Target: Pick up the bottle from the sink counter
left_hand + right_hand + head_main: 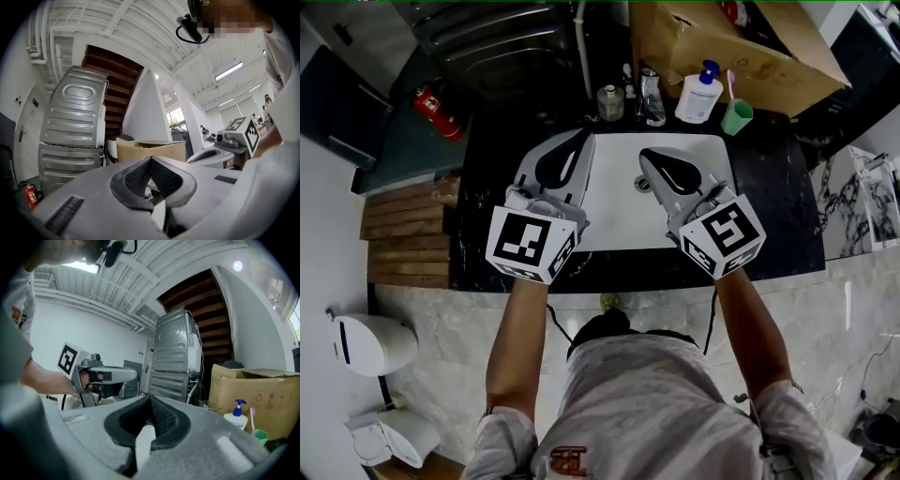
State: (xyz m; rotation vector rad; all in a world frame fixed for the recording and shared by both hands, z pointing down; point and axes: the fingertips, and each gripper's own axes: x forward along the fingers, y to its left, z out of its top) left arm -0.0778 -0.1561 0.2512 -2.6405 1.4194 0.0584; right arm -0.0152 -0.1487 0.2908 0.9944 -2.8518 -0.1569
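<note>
The bottle is white with a blue pump and stands at the back right of the black sink counter; it also shows low on the right of the right gripper view, bottle. My left gripper hovers over the left edge of the white sink, shut and holding nothing. My right gripper hangs over the basin's right half, short of the bottle, also shut and empty. In their own views the left gripper and the right gripper have their jaws meeting at the tip.
A green cup with a toothbrush stands right of the bottle. A faucet and a glass jar sit behind the sink. A cardboard box looms behind the bottle. A washing machine and a fire extinguisher are at the back left.
</note>
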